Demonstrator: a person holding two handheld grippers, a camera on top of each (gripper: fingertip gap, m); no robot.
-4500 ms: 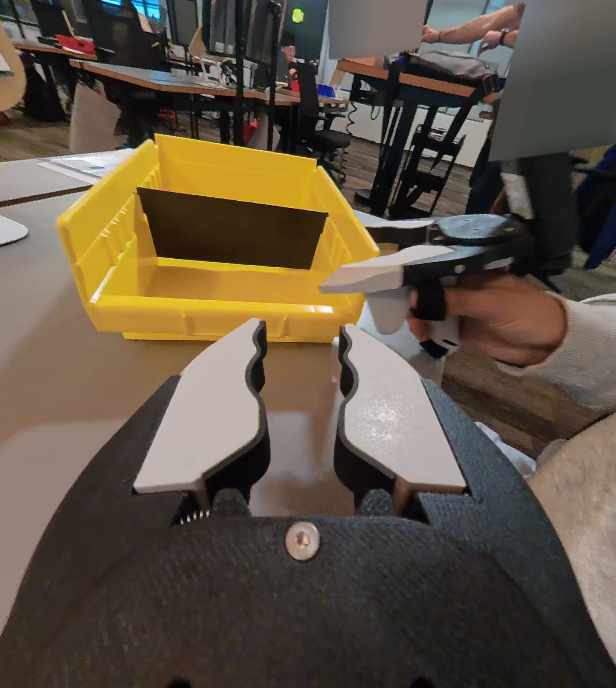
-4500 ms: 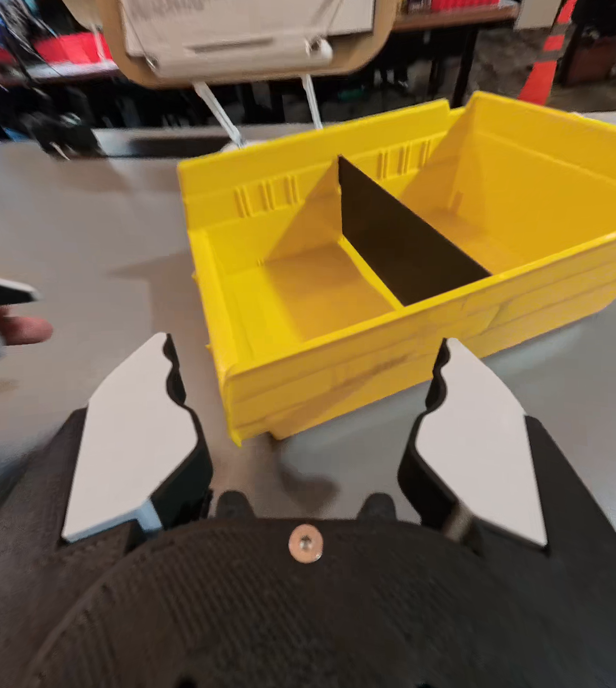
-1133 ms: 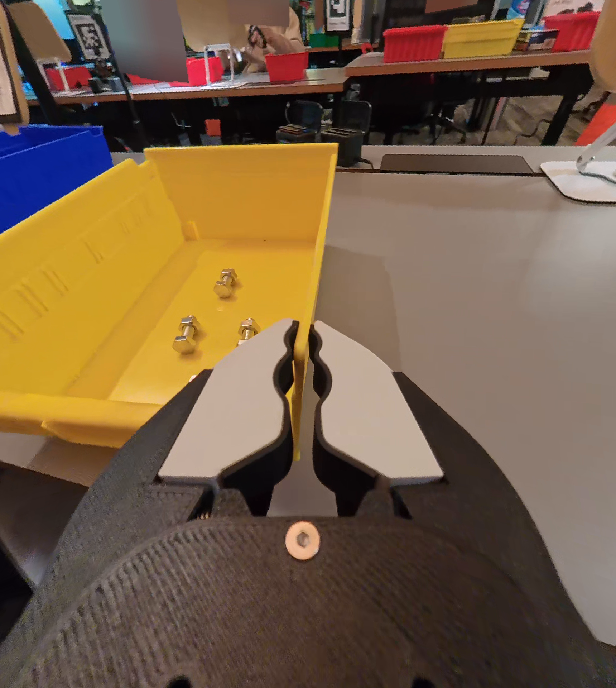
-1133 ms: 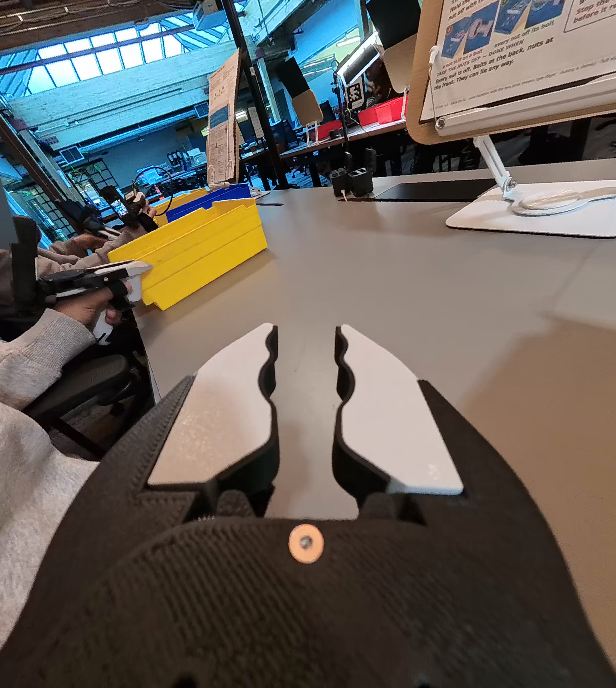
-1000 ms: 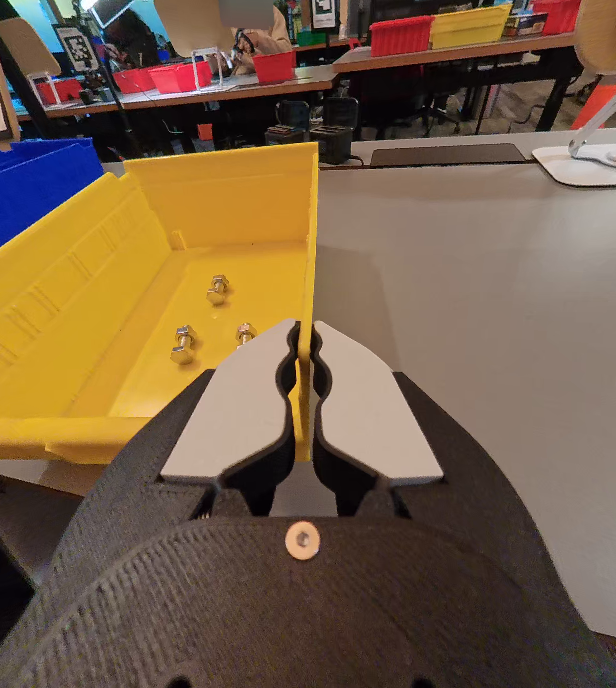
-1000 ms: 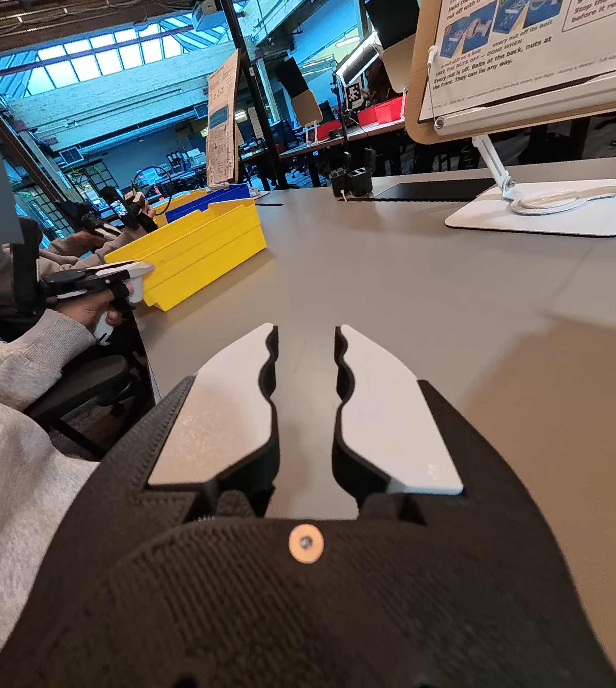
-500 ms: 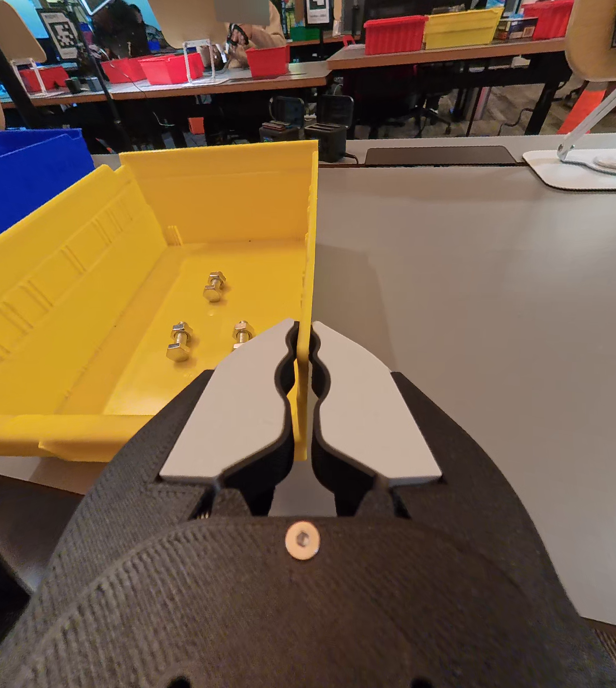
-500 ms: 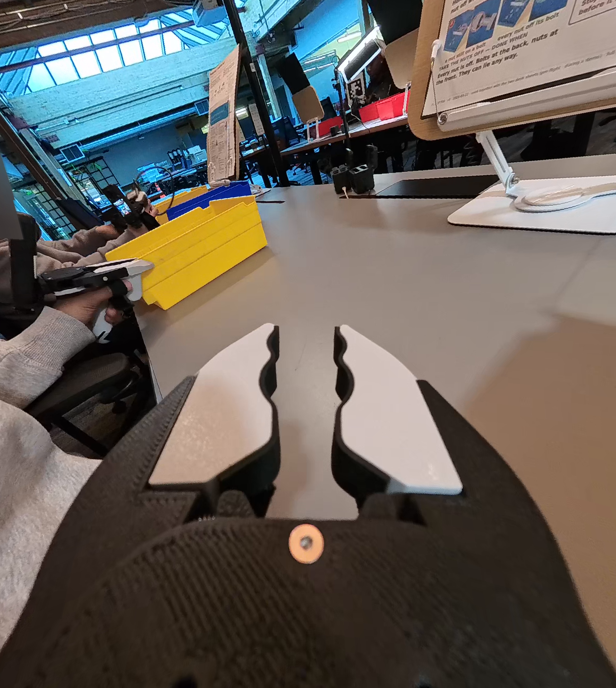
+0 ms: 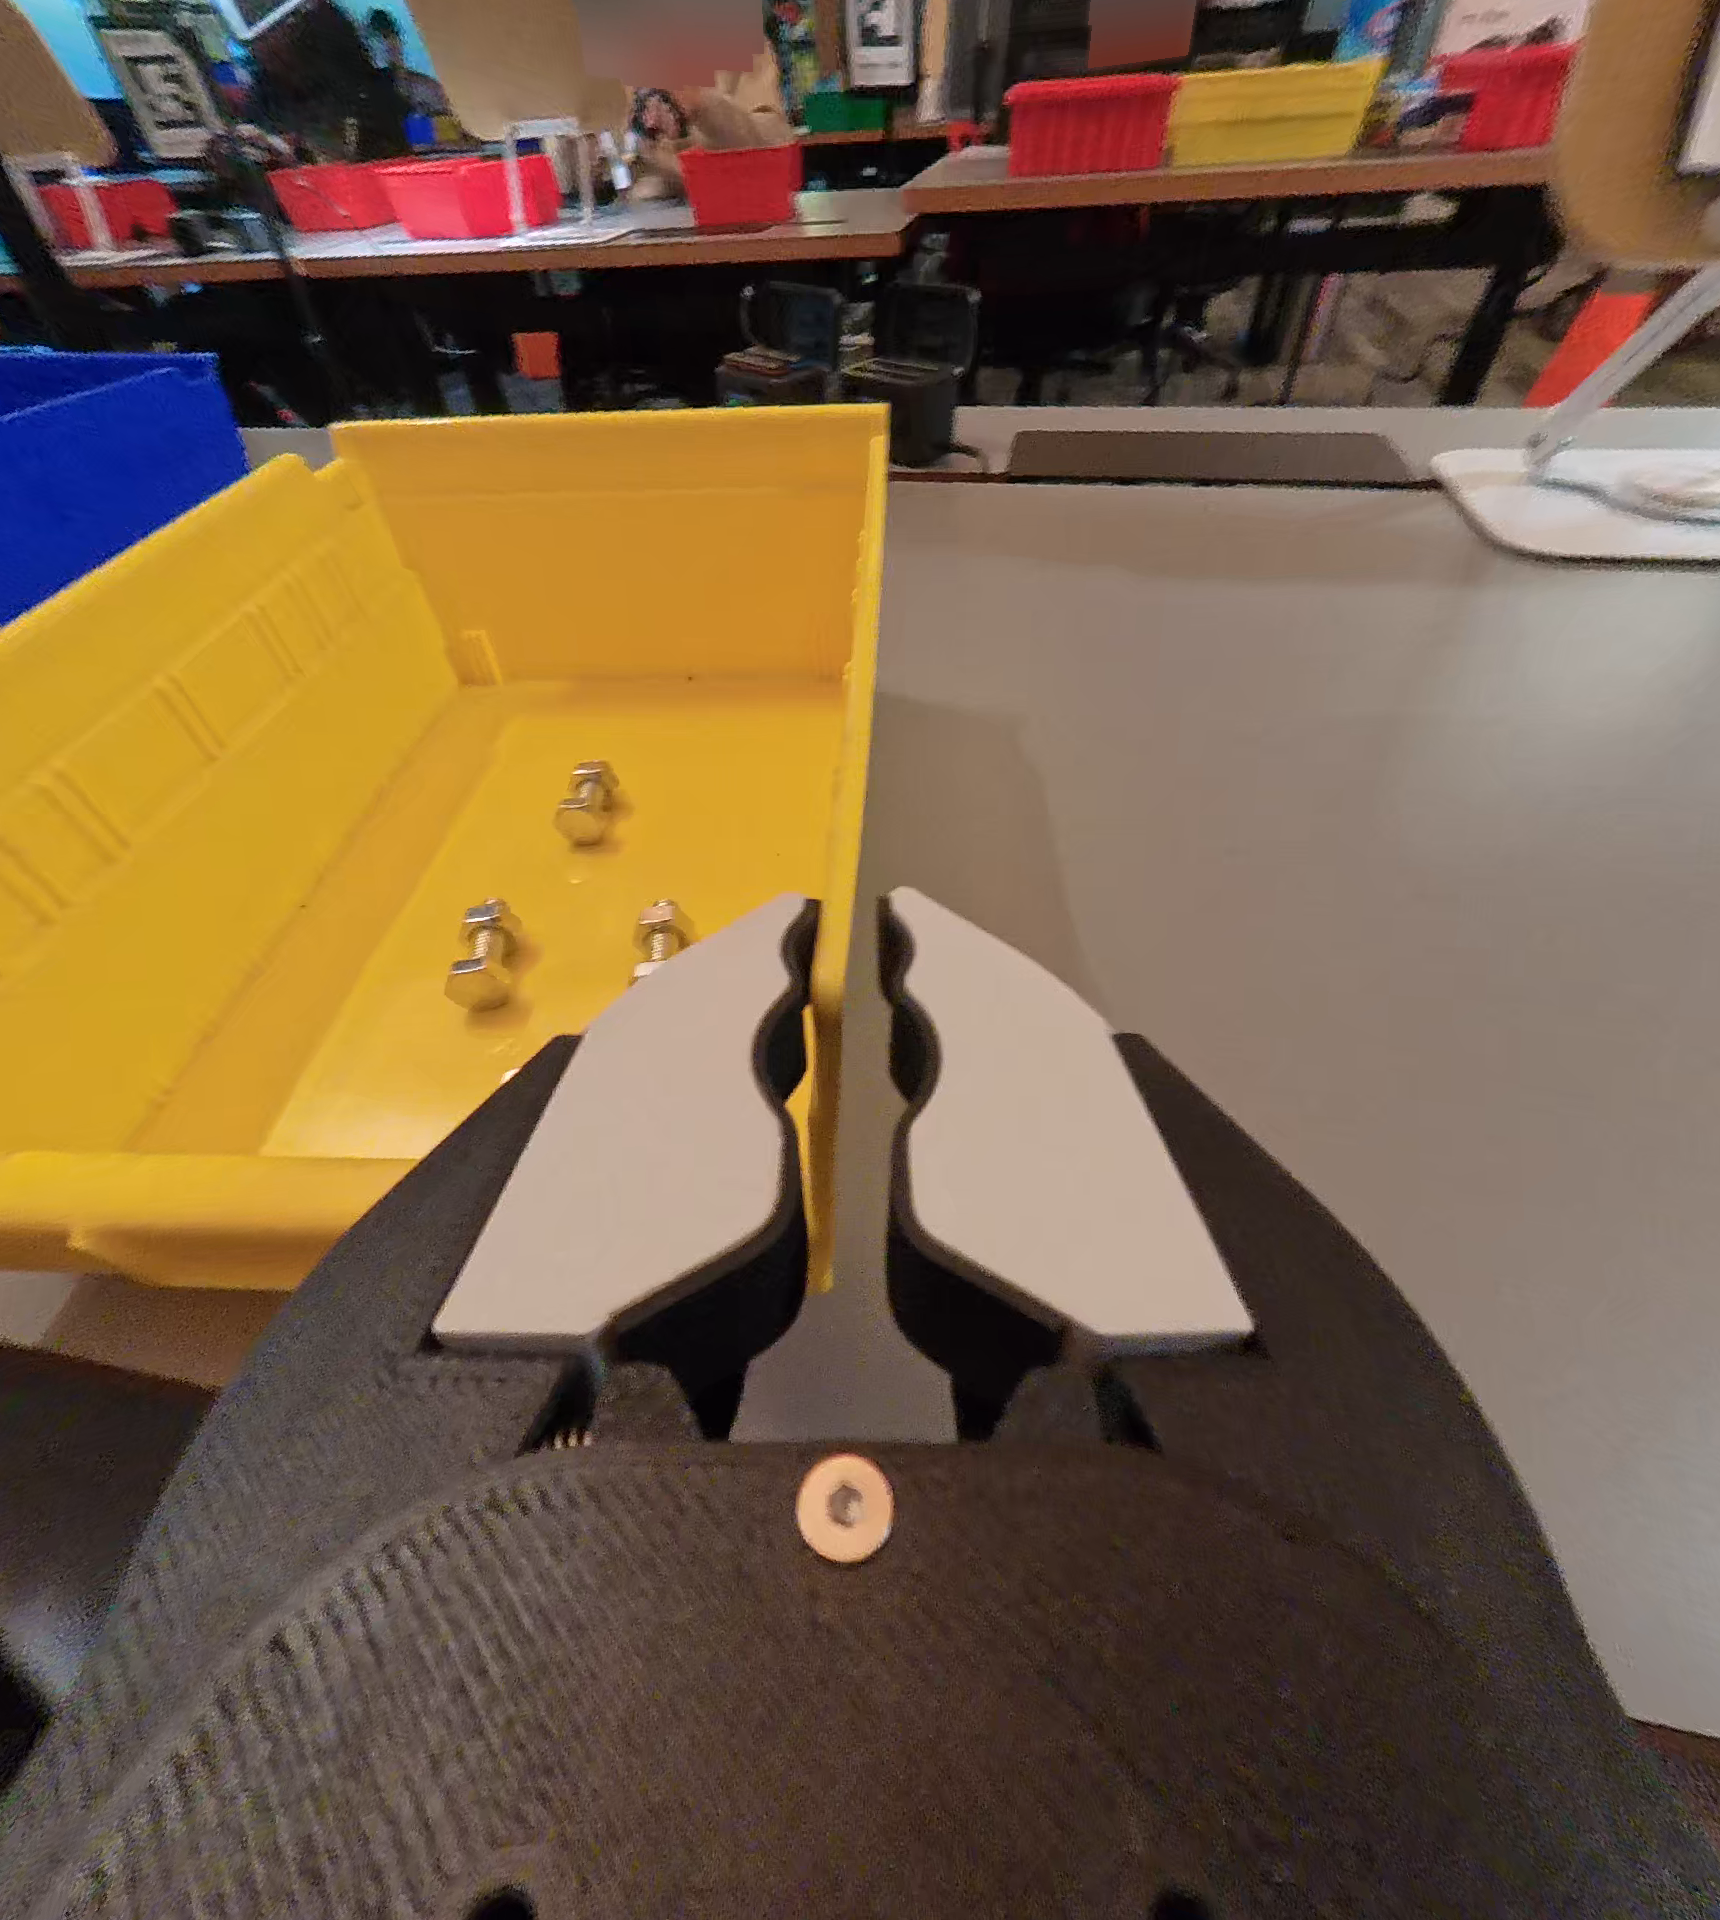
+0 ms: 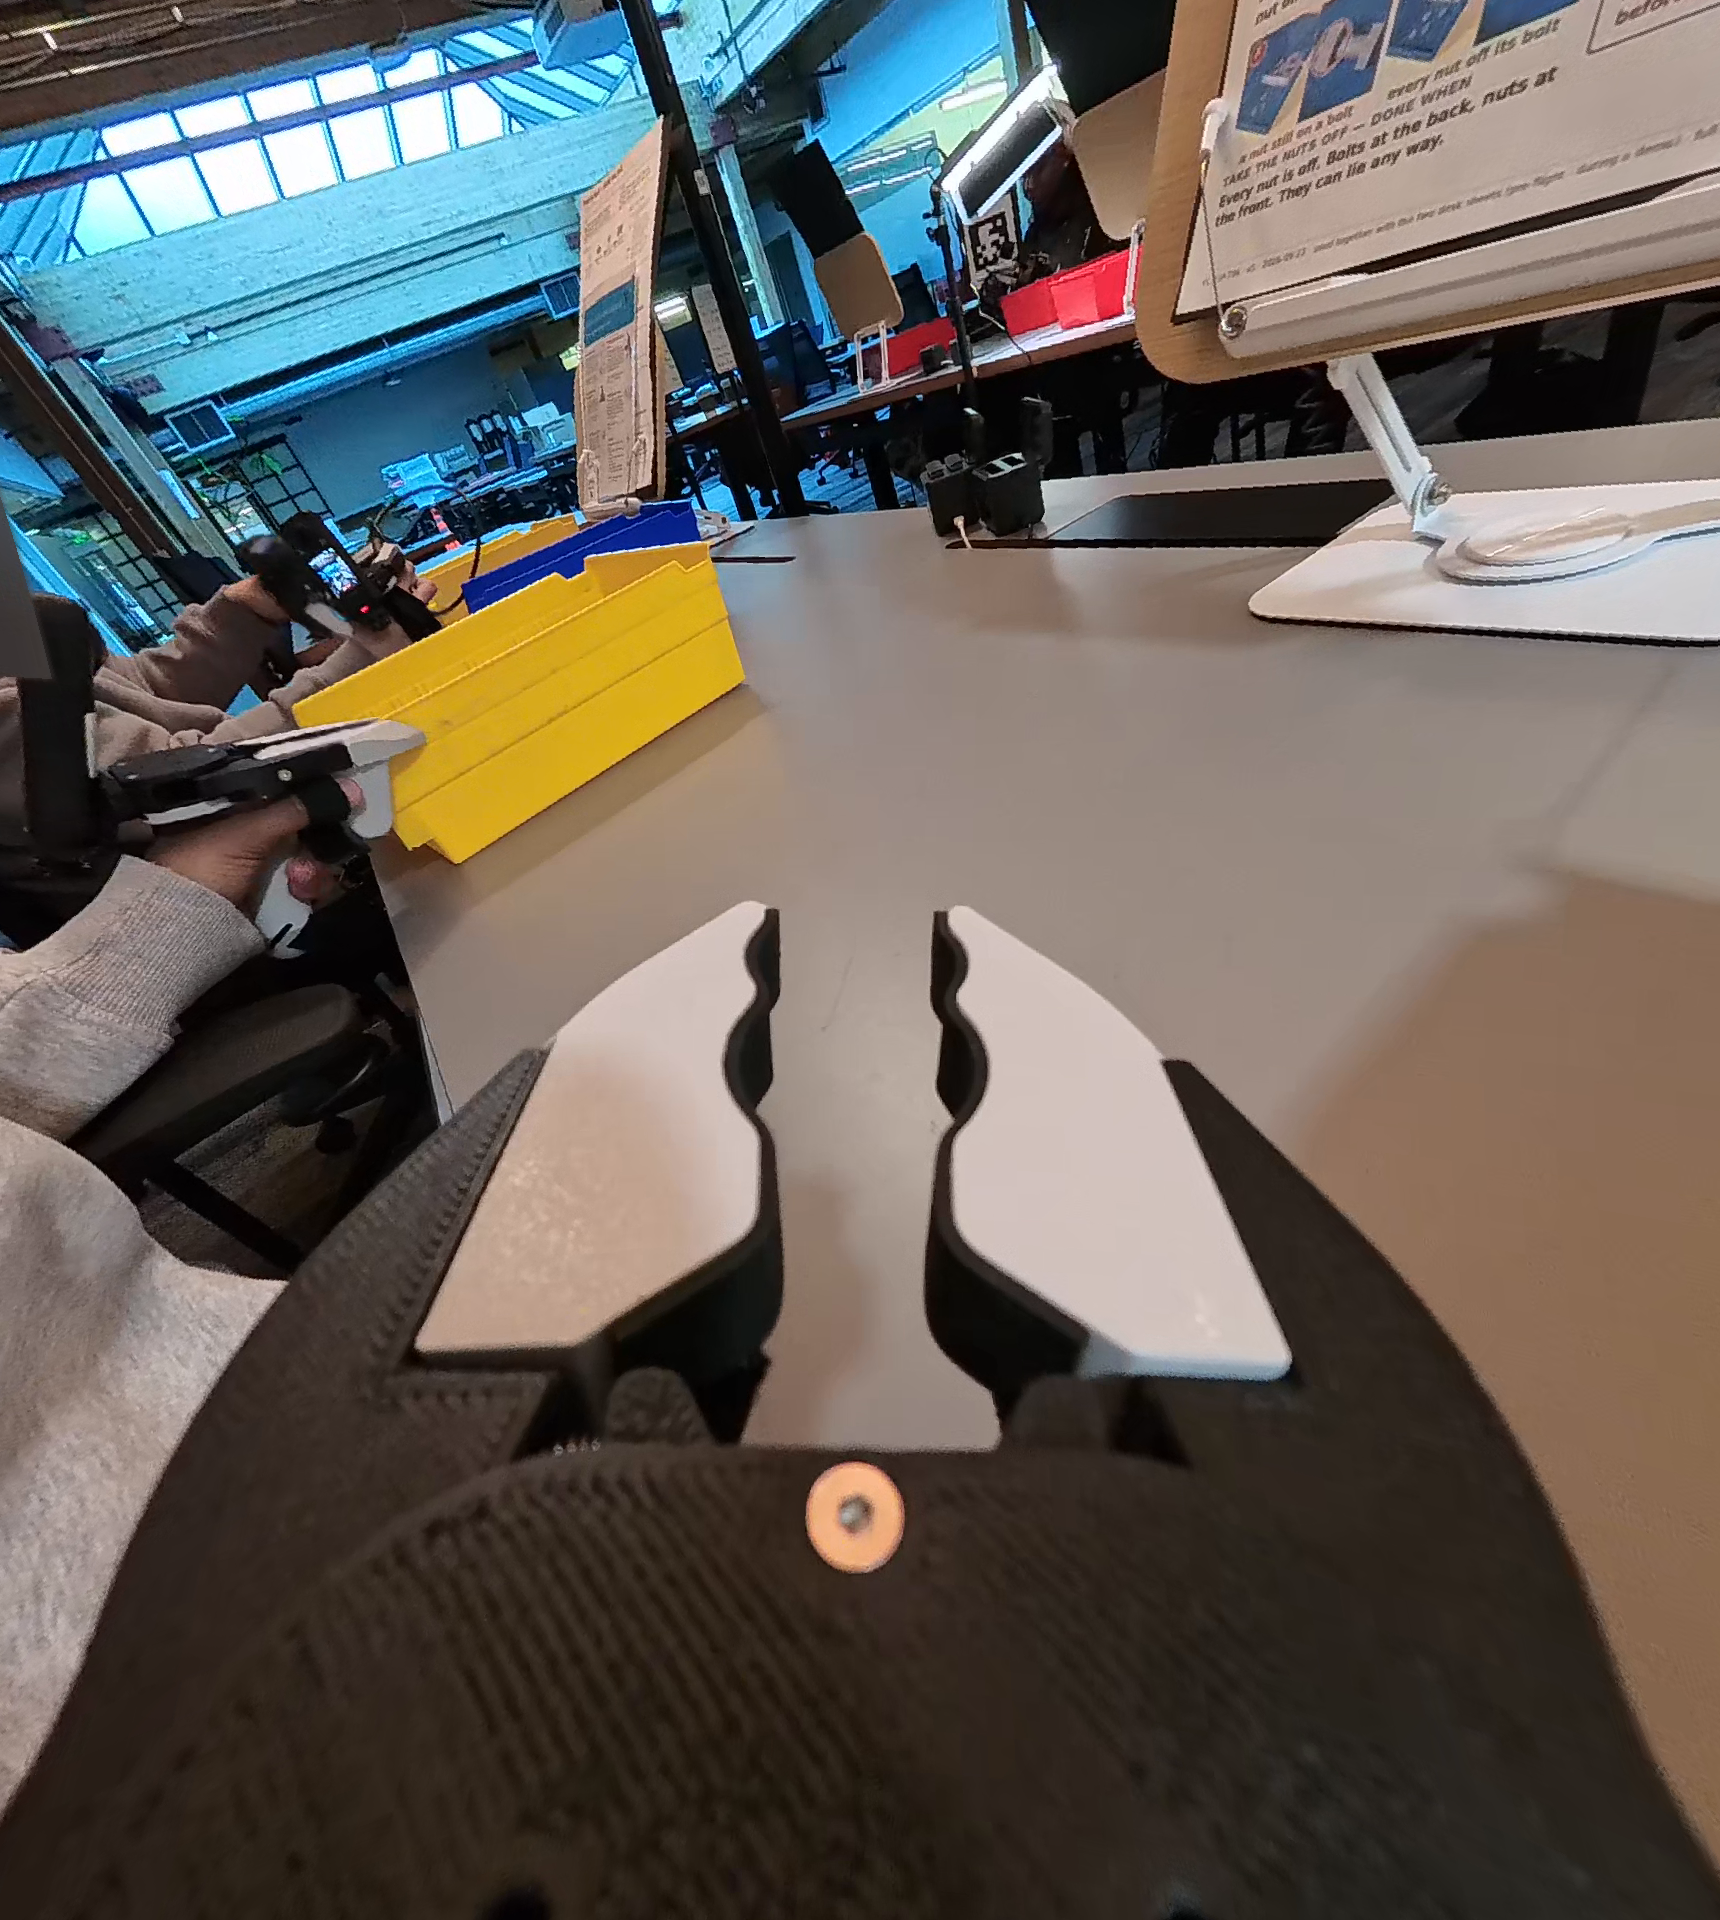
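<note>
Both views are evenly lit from overhead, and in the right wrist view cool blue daylight comes through skylights [image 10: 243,156] at upper left. The yellow bin [image 9: 627,582] casts a soft shadow on the grey counter [image 9: 1355,831] to its right, and the counter shows a warmer tan patch at the right wrist view's right edge. Wide-angle distortion bends lines near the edges; distant benches are slightly soft, and the bin's near left corner is blurred.

A yellow plastic bin [image 9: 617,561] sits at the near edge of a grey table [image 9: 1355,883], its right wall between the left gripper's [image 9: 848,914] slightly parted fingers. 3 silver bolts with nuts [image 9: 586,805] lie loose on its floor.
</note>
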